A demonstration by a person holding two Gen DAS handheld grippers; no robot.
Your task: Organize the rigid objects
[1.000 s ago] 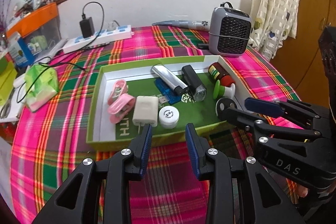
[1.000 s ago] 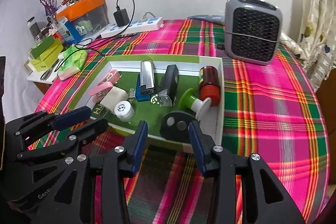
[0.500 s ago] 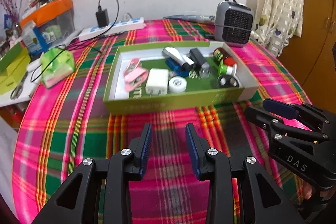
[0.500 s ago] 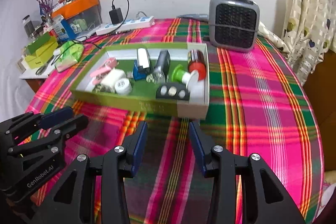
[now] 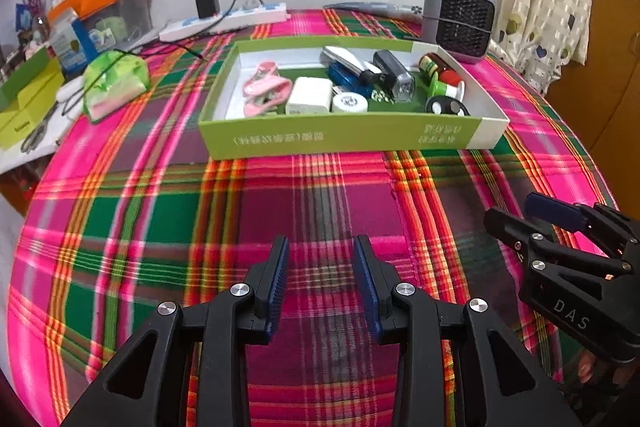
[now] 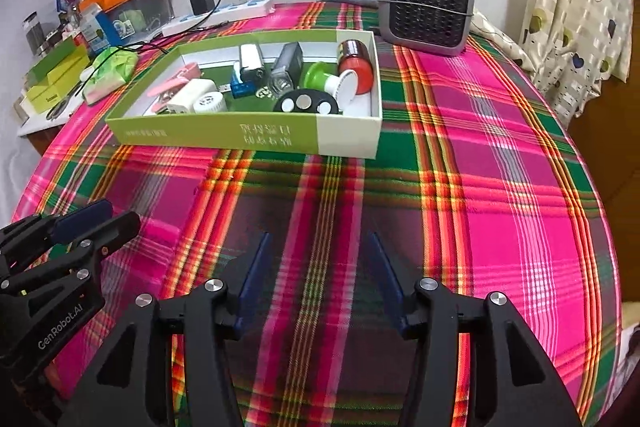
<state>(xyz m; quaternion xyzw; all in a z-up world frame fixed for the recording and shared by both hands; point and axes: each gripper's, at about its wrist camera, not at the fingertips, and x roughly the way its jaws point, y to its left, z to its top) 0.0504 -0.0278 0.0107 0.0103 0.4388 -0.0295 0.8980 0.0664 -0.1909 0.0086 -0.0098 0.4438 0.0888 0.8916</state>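
Between the blue pads of the left claw (image 5: pixel 320 287) lies only plaid cloth: its jaws stand partly apart and grip nothing. The right claw (image 6: pixel 318 277) is just as empty, and its jaws are opening, with nothing between them. Both hang low over the near part of the worktop (image 6: pixel 500 187), side by side and well short of the green-and-white box (image 5: pixel 352 137), which suggests that neither has anything to carry at this moment.

Every loose item in view sits inside that box, which lies with its long axis across the view, its long printed wall facing the claws. From the left: a pink clip (image 5: pixel 266 93), a white charger block (image 5: pixel 310 95) and a white round cap (image 5: pixel 350 103) close together. Behind them a silver-and-blue lighter (image 5: pixel 346 65) and a black clear-fronted device (image 5: pixel 394 75) lie with their long axes running towards the far wall. At the right end a red-capped bottle (image 6: pixel 356 65) lies on its side pointing the same way, a green spool (image 6: pixel 328 81) is tipped over beside it, and a black holder with round discs (image 6: pixel 306 103) rests against the near wall. Judging from this, the sorting looks largely done.

Beyond stand a grey fan heater (image 6: pixel 428 9) and a power strip (image 5: pixel 224 21).
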